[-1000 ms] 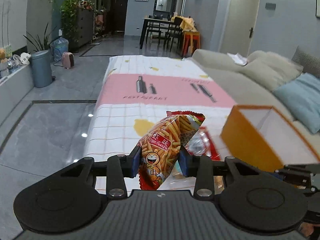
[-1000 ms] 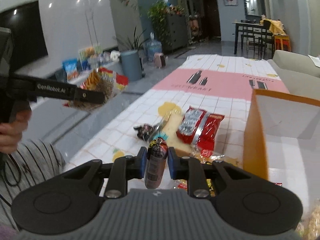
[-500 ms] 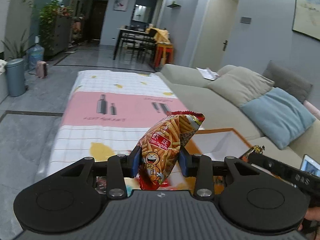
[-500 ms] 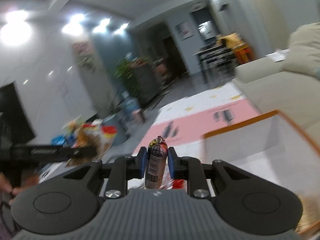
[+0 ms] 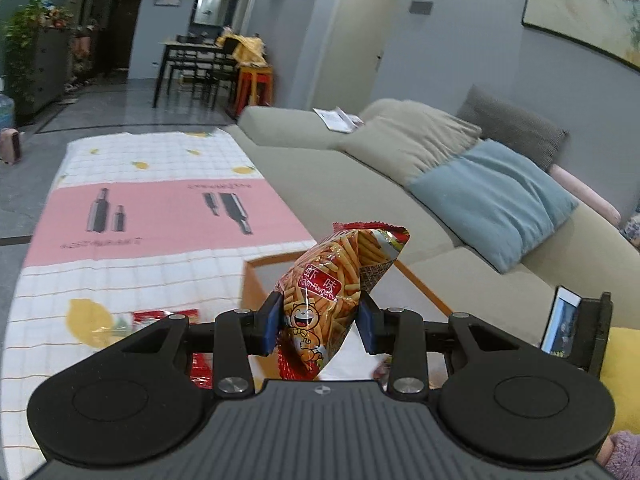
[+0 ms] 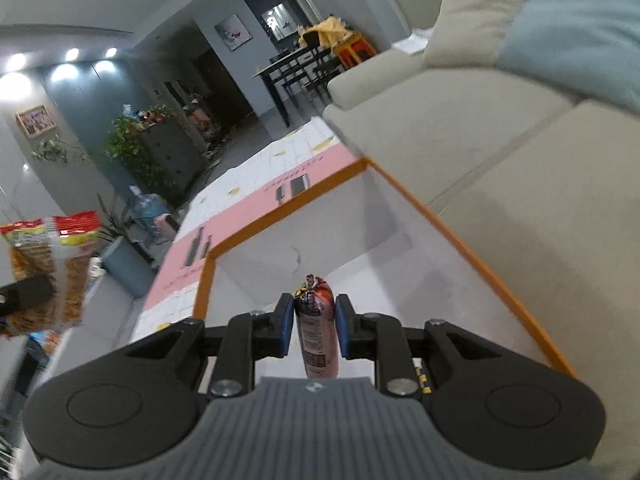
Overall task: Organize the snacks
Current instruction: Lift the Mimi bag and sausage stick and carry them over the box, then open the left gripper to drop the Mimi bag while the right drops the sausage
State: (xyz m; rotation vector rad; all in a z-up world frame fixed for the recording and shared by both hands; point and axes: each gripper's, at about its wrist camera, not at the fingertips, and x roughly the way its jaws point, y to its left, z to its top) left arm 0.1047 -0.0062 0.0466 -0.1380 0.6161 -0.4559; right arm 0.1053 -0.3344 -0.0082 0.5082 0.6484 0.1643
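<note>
— What are we holding?

— Our left gripper (image 5: 318, 322) is gripping a bag of shrimp sticks (image 5: 340, 288) between its blue fingers (image 5: 271, 322), above the near edge of the orange-rimmed box (image 5: 256, 264). Our right gripper (image 6: 311, 326) is clamping a small sausage (image 6: 316, 328), upright, over the box's white inside.

— And around that?

— The box is sitting on the checked, pink-banded worktop (image 5: 152, 216), beside a beige sofa (image 5: 360, 176).

chip bag (image 5: 338, 280): glossy foil | sofa (image 5: 360, 184): matt cloth
</note>
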